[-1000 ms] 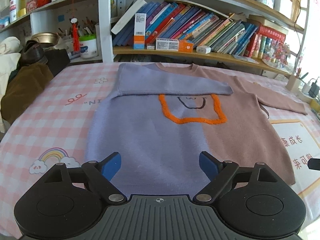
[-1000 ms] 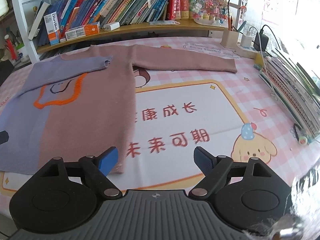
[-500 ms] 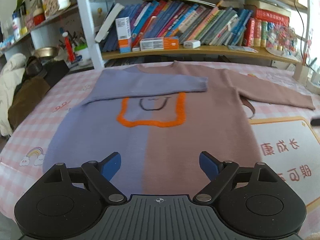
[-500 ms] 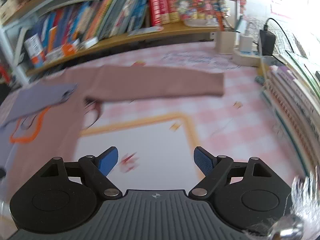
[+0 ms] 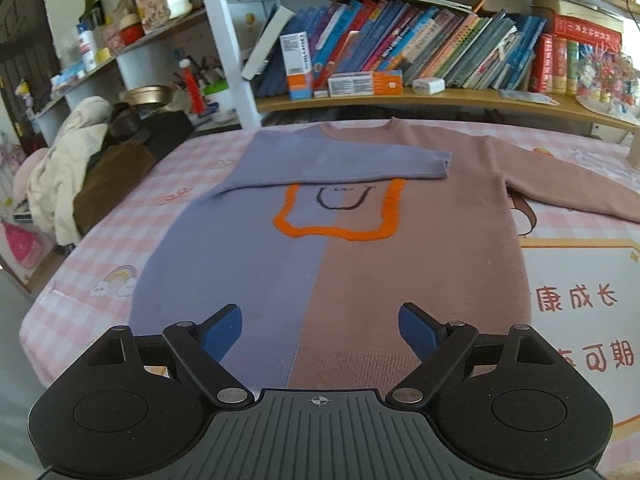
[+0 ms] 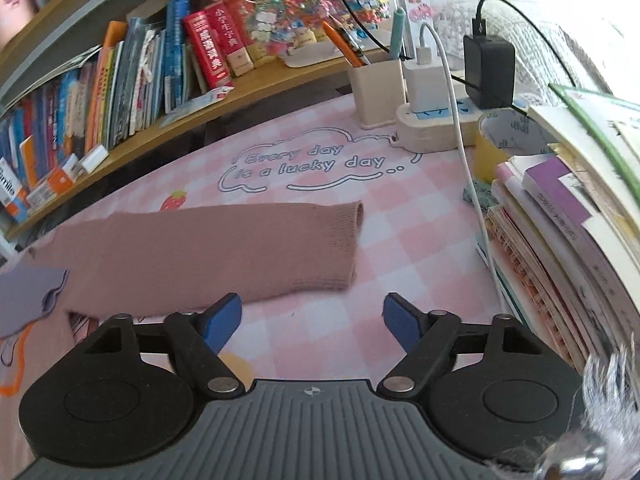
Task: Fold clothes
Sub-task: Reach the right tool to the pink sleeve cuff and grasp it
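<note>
One soft knitted sweater, half lilac and half dusty pink with an orange-outlined patch on the chest [image 5: 332, 248], lies flat across the middle of the left wrist view, on the counter covered in a pink checked cloth [image 5: 132, 236]. Its lilac sleeve [image 5: 340, 162] is already laid across the chest in the upper centre of that frame, while its pink sleeve [image 6: 216, 256] stretches out straight, filling the centre left of the right wrist view with the ribbed cuff [image 6: 344, 248] at its right end.

The knit looks light, limp and slightly fuzzy, so it should drape and sag from any pinch point instead of holding shape; it is unlikely to slip, and nothing about it is fragile. The ribbed cuff seems the firmest place to pinch, taking both layers together.

The left hand-held gripper [image 5: 320, 328] hovers above the hem at lower centre, fingers spread wide, holding nothing. The right hand-held gripper [image 6: 312, 322] is likewise spread and empty, just short of the pink sleeve near the cuff.

Count: one sweater, two sleeves, one folded in; two hand-held grippers.
</note>
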The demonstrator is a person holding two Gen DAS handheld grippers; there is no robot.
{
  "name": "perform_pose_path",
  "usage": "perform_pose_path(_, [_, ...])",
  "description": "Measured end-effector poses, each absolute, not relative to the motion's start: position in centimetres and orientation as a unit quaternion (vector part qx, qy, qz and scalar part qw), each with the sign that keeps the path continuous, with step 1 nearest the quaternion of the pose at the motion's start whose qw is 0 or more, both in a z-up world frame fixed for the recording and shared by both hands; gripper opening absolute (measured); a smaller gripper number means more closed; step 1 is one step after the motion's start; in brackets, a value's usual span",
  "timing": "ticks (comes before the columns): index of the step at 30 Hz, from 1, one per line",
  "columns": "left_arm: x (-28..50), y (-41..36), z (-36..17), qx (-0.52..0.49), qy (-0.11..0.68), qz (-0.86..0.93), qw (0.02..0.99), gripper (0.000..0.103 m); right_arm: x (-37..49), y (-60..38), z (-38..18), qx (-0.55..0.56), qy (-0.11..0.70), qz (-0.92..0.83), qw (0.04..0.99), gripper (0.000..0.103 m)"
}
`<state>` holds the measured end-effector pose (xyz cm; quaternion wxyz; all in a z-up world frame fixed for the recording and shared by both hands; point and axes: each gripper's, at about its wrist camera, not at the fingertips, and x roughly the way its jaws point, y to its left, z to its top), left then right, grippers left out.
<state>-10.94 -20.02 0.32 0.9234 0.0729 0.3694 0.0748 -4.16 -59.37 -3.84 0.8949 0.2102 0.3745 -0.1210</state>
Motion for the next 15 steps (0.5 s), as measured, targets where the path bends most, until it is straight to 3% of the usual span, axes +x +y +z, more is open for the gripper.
perform_pose_path(2, [-11.1, -20.0, 0.3, 0.073, 0.373, 0.082, 0.922, 0.088, -3.7, -59.7, -4.3, 0.217, 0.377, -0.12, 0.893, 0.052])
perform_pose_path(6, [-11.3, -19.7, 0.3, 0.071, 0.38, 0.092, 0.918, 0.088, -2.9, -59.9, -4.7, 0.226, 0.37, -0.12, 0.893, 0.045])
perform_pose_path(15, [-11.6, -19.5, 0.2, 0.072, 0.39, 0.099, 0.913, 0.088, -0.8, -58.9, -5.4, 0.307, 0.348, -0.081, 0.882, 0.04])
